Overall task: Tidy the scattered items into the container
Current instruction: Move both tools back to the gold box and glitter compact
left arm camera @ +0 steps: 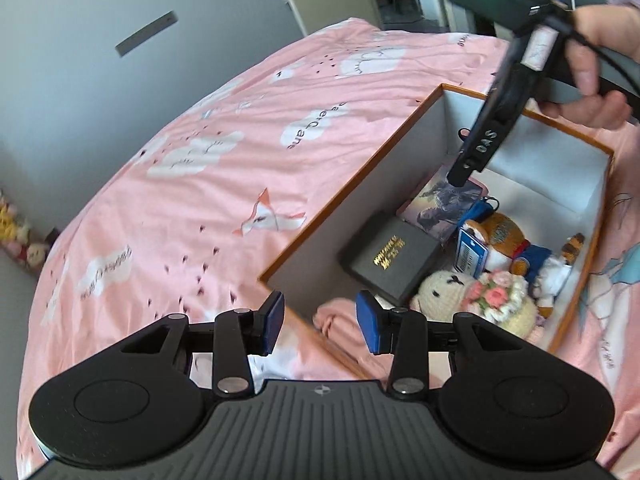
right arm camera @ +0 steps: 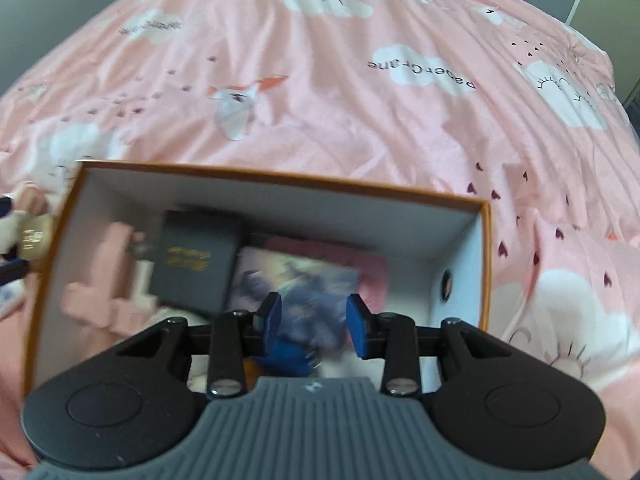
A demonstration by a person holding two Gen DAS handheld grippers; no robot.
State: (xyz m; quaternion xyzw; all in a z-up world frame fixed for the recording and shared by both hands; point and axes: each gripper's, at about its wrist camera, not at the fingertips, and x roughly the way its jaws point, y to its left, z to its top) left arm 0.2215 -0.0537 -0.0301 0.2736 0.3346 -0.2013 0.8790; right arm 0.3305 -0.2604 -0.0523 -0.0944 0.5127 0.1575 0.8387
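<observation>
An orange-rimmed cardboard box (left arm camera: pixel 360 232) (right arm camera: pixel 280 182) sits open on the bed. Inside lie a black case with gold lettering (left arm camera: pixel 390 260) (right arm camera: pixel 192 268), a picture card (left arm camera: pixel 440 204) (right arm camera: pixel 296 280), a plush animal in blue clothes (left arm camera: pixel 516 248), a cream crocheted doll with flowers (left arm camera: pixel 452 292) and a pink fabric piece (left arm camera: pixel 340 320) (right arm camera: pixel 100 288). My left gripper (left arm camera: pixel 320 312) hangs open over the box's near corner, holding nothing. My right gripper (right arm camera: pixel 314 316) (left arm camera: pixel 460 174) points down into the box above the card, its pads apart and nothing pressed between them. A blue bit (right arm camera: pixel 284 356) lies just below its left pad.
The pink duvet (left arm camera: pixel 180 208) (right arm camera: pixel 400 140) with cloud and paper-crane prints spreads around the box. A hand (left arm camera: pixel 592 72) holds the right gripper at upper right. Grey cupboard doors (left arm camera: pixel 80 40) stand beyond the bed, and small plush toys (left arm camera: pixel 16 236) sit on the floor at far left.
</observation>
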